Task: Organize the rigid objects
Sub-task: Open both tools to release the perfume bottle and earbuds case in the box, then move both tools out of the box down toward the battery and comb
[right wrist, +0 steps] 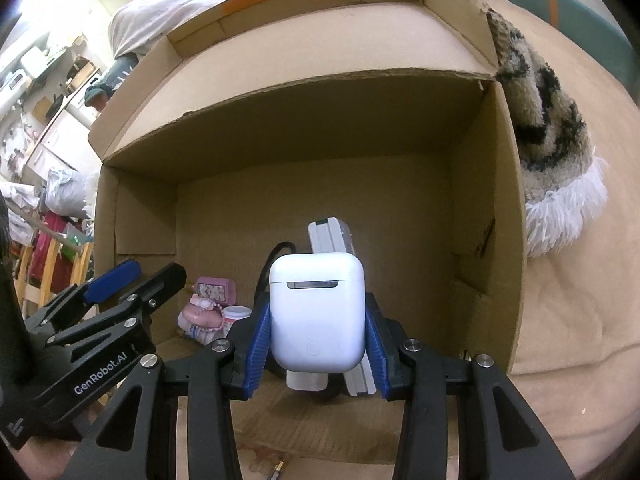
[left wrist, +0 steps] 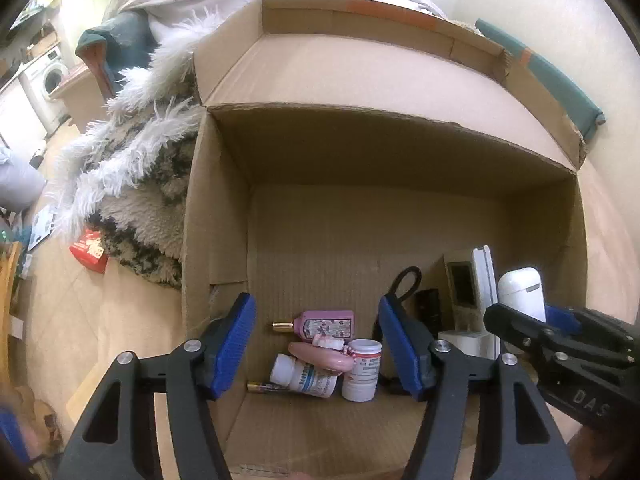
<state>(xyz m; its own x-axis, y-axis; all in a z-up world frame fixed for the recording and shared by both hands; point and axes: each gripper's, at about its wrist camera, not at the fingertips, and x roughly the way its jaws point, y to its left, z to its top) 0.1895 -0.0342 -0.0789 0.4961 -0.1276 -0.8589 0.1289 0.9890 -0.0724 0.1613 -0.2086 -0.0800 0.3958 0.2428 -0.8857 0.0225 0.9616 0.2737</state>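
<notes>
blue pads of the right gripper clamp a white earbud case at frame centre; left gripper hangs apart over pill bottles in the cardboard box.

An open cardboard box fills the view. In the near centre, the right gripper clamps a white earbud charging case between its blue pads, held over the box floor. Behind the case stands a white slab-shaped device. At left, the left gripper reaches in near a pink bottle and a white pill bottle. A shaggy rug lies beyond the box's right wall.
</notes>
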